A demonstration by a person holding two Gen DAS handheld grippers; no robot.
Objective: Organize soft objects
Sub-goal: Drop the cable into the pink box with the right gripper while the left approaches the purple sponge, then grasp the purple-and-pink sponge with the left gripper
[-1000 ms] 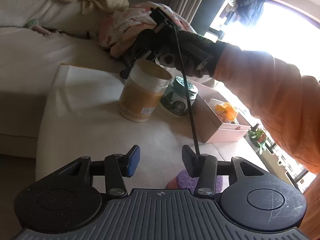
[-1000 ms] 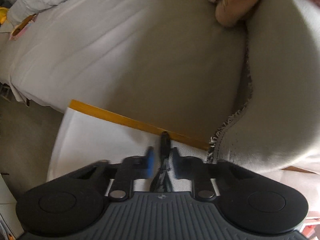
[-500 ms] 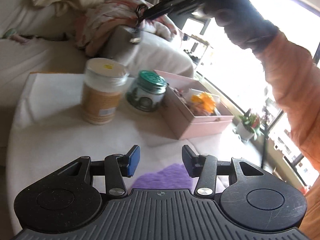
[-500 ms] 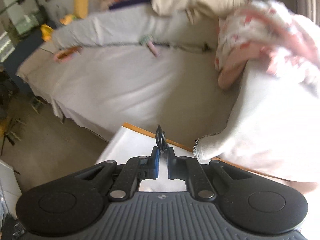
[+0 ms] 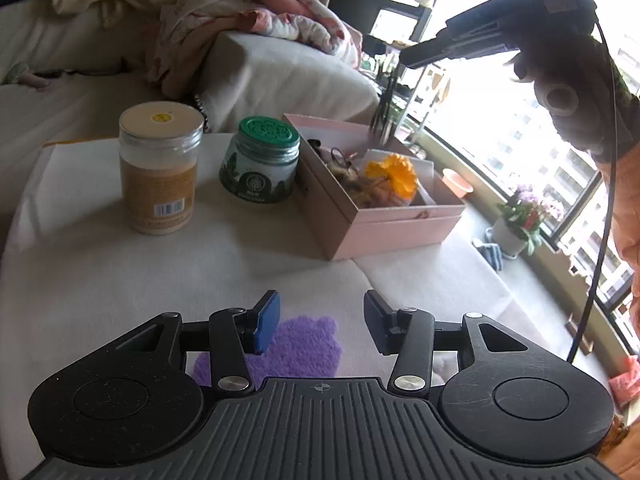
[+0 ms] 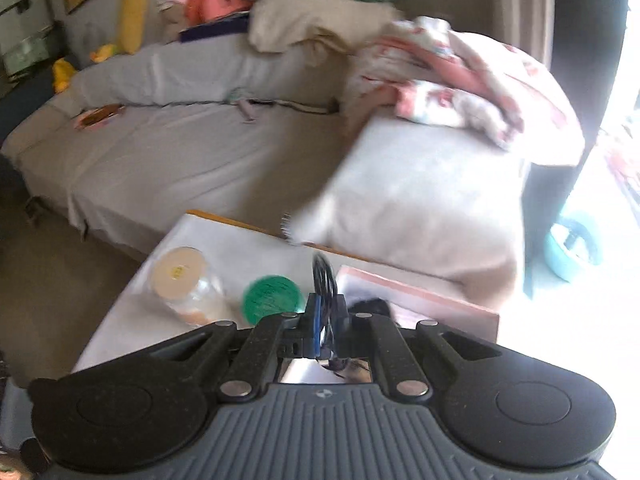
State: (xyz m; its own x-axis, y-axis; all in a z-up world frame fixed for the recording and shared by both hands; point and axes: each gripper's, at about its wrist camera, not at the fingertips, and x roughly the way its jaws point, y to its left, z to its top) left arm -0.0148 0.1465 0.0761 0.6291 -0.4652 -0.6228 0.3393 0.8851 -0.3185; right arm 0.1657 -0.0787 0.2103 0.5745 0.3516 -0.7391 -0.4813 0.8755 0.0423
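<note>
The right gripper (image 6: 325,322) has gone up from beside the tall clear jar with a cream lid (image 5: 159,168) and now hangs high over the pink cardboard box (image 5: 384,216). Its jaws are shut tight on a thin black loop, maybe a hair band (image 6: 323,276). The left gripper (image 5: 320,320) has slid across the table (image 5: 100,280) covered in white cloth. Its jaws are open with nothing between them. A fuzzy purple cloth (image 5: 304,346) lies on the table just under them, well in front of the pink box. The small glass jar with a green lid (image 5: 262,164) stands right beside the box, between it and the tall jar. A yellow flower thing (image 5: 394,172) lies inside the box.
</note>
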